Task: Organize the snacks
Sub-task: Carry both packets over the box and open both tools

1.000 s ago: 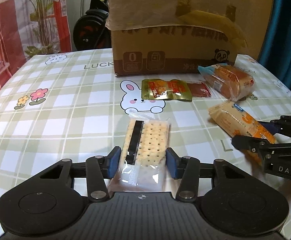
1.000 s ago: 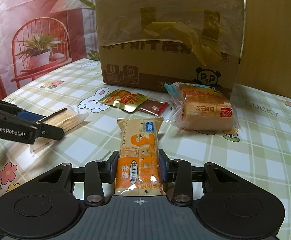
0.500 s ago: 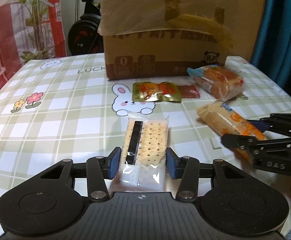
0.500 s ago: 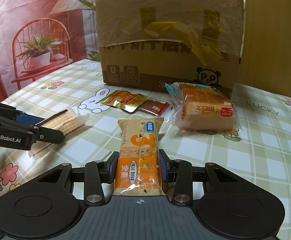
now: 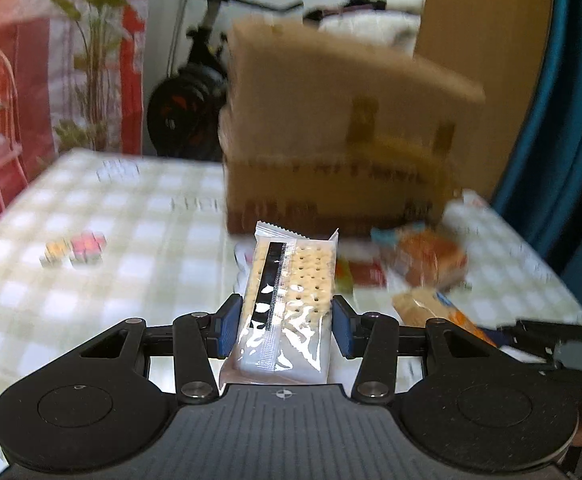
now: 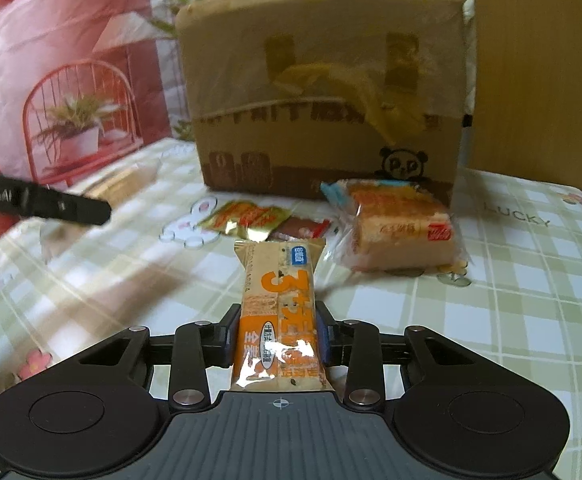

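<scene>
While our left gripper (image 5: 283, 330) clamps the clear pack of crackers (image 5: 291, 300) between its blue pads, the pack juts toward twelve o'clock, raised off the checked tablecloth (image 5: 131, 264), which is blurred in this view. At about ten o'clock on the cloth we see a printed flower (image 5: 75, 253). Behind the crackers, at twelve to one o'clock, stands the taped cardboard box (image 5: 343, 152). At two o'clock lies a wrapped sponge cake (image 5: 427, 258).

From the right wrist view, our left gripper's dark finger (image 6: 63, 208) reaches in at nine o'clock. At eleven o'clock a gold snack sachet (image 6: 247, 218) lies just beside a small red sachet (image 6: 303, 228), both in front of the box (image 6: 323, 92). In the middle, our right gripper (image 6: 277, 332) is closing its jaws on the orange biscuit bar (image 6: 277, 312), pads pressed against both sides; the bar points at twelve o'clock. At one o'clock the sponge cake (image 6: 399, 232) rests on the tablecloth (image 6: 511, 300), near the box's panda print.
</scene>
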Available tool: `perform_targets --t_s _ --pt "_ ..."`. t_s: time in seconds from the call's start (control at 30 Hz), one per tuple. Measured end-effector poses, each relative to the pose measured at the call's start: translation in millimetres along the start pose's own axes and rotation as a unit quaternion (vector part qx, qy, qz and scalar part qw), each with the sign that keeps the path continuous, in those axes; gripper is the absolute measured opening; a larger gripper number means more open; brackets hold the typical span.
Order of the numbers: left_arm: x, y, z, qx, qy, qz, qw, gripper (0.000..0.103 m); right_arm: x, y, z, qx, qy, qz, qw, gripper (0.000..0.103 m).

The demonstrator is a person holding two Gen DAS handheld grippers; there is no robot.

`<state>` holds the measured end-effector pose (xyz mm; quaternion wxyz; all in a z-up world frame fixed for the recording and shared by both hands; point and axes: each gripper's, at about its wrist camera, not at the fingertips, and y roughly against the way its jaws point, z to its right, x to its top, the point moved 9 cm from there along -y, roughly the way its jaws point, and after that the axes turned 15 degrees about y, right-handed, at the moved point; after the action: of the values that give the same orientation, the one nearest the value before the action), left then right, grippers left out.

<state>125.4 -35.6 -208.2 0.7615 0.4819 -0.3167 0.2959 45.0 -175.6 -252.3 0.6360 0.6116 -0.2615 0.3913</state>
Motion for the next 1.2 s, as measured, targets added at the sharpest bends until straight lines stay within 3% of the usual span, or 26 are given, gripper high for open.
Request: perform_targets --t_s 0.17,0.47,0.63,0.77,0.93,1.2 --pt "38.1 14.8 5.5 -0.019 0.021 0.040 0.9988 0.050 42.4 21.5 13.7 -0.014 0.015 0.049 0.999 0.033" --pt "112.3 23.9 30.1 -0.053 0.022 0.107 0.9926 0.050 157.5 43.4 61.9 -0.045 0.040 0.139 0.988 0.033" --pt "163.9 4.4 50.6 -0.061 0.009 0.140 0.9883 0.050 229.0 23.3 93.4 -0.058 0.064 0.151 0.985 0.033" --pt "200.7 -28.9 67.3 -0.070 0.015 0.135 0.9883 0.050 269.8 -9.4 121.1 -0.087 0.064 0.143 0.984 0.033" --pt "223.1 -76.4 82.5 -0.055 0.008 0.121 0.9911 0.050 280.8 -51.9 154.2 -0.110 0.021 0.127 0.986 0.033" --pt "214.3 -122.0 85.7 -0.036 -0.009 0.094 0.9949 0.050 253.2 -87.6 169.6 -0.122 0.001 0.103 0.987 0.033"
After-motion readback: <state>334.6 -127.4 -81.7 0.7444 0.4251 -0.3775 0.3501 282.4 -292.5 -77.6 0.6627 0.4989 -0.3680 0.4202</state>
